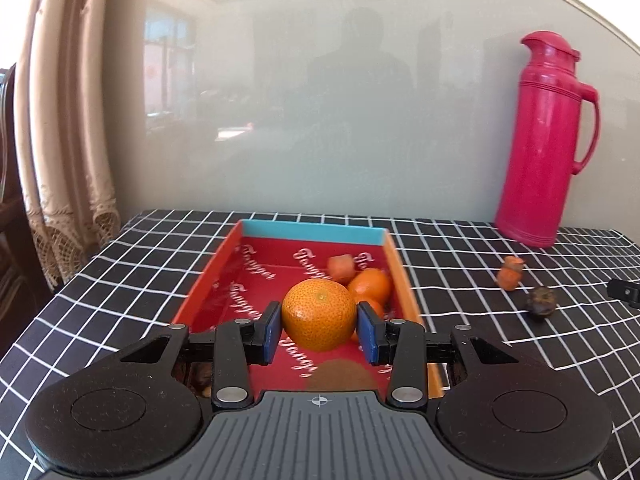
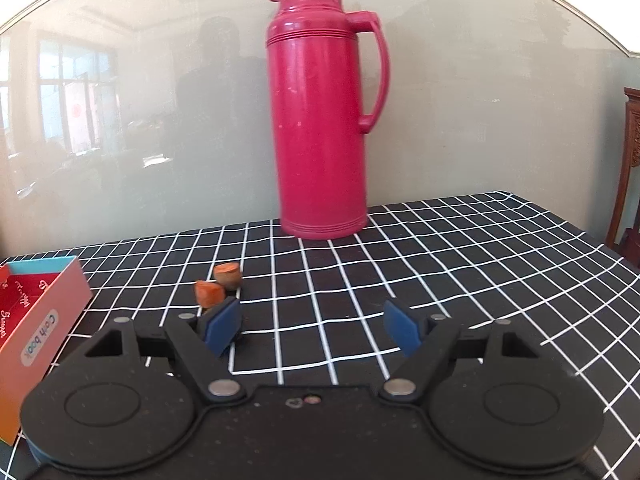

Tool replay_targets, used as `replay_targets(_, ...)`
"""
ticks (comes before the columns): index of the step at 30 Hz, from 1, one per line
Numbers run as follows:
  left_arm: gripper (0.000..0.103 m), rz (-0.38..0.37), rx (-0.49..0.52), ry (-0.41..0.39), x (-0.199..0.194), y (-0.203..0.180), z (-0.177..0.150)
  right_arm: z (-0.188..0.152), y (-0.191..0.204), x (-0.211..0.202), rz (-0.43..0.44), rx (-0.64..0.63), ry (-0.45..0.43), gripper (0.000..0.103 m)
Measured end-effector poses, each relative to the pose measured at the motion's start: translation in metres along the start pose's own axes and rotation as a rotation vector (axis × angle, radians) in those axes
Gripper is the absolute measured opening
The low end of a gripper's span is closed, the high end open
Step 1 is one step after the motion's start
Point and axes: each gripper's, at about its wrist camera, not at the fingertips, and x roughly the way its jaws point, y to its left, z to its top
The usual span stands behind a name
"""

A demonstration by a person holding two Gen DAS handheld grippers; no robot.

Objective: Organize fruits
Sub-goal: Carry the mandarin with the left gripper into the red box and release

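My left gripper (image 1: pixel 319 330) is shut on a large orange (image 1: pixel 319 315) and holds it above the red box (image 1: pixel 224 268). Inside the box lie two smaller oranges (image 1: pixel 370 285) and an orange-brown chunk (image 1: pixel 341 267). On the checked cloth to the right lie a small orange piece (image 1: pixel 510 273) and a dark round fruit (image 1: pixel 541 303). My right gripper (image 2: pixel 313 328) is open and empty, low over the cloth. Two small orange-brown pieces (image 2: pixel 209 293) (image 2: pixel 227 275) lie just beyond its left fingertip (image 2: pixel 222 326). The box's side shows at the left of the right wrist view (image 2: pixel 44 320).
A tall pink thermos jug (image 1: pixel 544 140) stands at the back of the table against the glossy wall; it also shows in the right wrist view (image 2: pixel 324 120). A curtain (image 1: pixel 60 120) hangs at the left. A wooden chair (image 2: pixel 628 176) stands at the far right.
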Motion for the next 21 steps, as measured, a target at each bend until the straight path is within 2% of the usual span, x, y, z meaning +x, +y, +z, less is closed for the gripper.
replay_targets(15,0.040,0.080,0.003,0.036,0.008,0.023,-0.011,-0.001,0.020,0.002,0.033,-0.014,0.003,0.078)
replay_targets(17,0.047,0.076,-0.009,0.011,0.004,0.022,-0.010,-0.001,0.017,0.002,0.027,-0.011,0.004,0.079)
replay_targets(19,0.076,0.087,-0.009,-0.015,0.001,0.020,-0.009,0.000,0.014,0.002,0.021,-0.003,0.003,0.079)
replay_targets(21,0.088,0.096,0.004,-0.040,-0.002,0.016,-0.008,0.000,0.010,0.002,0.016,-0.001,0.004,0.079)
